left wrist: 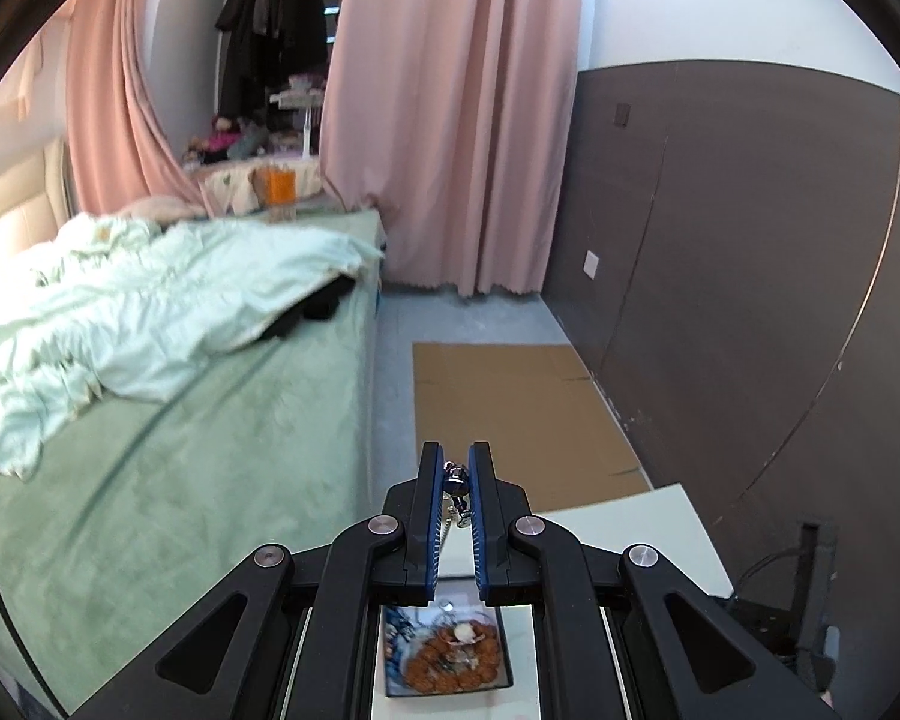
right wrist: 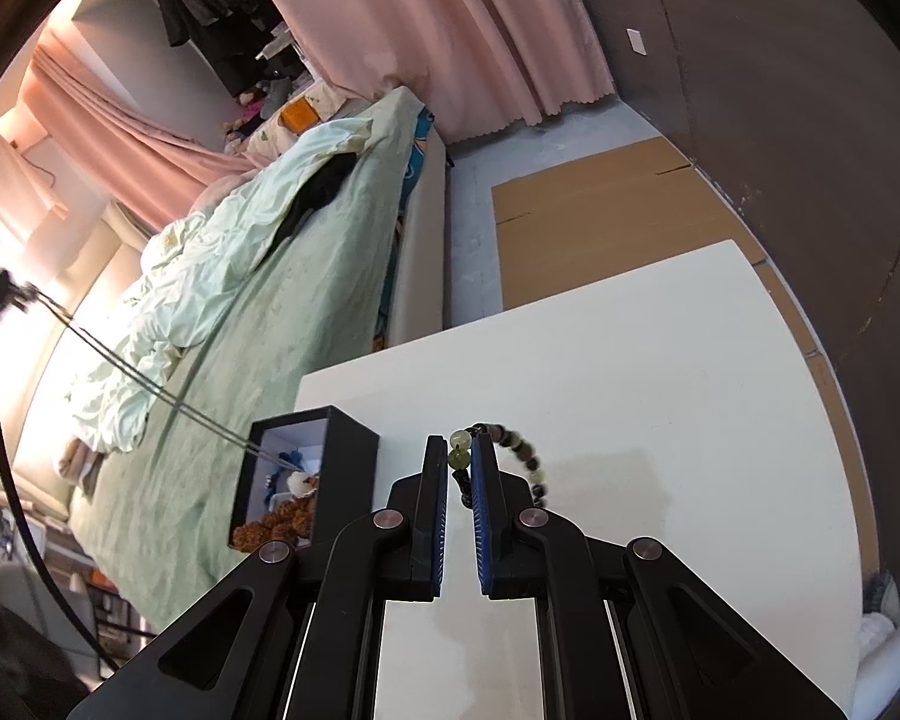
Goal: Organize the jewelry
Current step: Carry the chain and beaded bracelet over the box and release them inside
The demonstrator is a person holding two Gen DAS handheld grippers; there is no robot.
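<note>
Chain (left wrist: 455, 489) sits pinched in my left gripper (left wrist: 455, 468) above the box (left wrist: 504, 660); my right gripper (right wrist: 459, 456) clamps a bead bracelet (right wrist: 519, 447) over the table (right wrist: 660, 390)

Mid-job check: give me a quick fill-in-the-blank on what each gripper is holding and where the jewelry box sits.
1. The right gripper is shut on a ____ bracelet.
2. The left gripper pinches a silver chain that hangs toward the ____ box.
3. The box stands on the ____ table.
4. Left of the table stands a bed with ____ bedding.

Missing words: beaded; black; white; green
</note>
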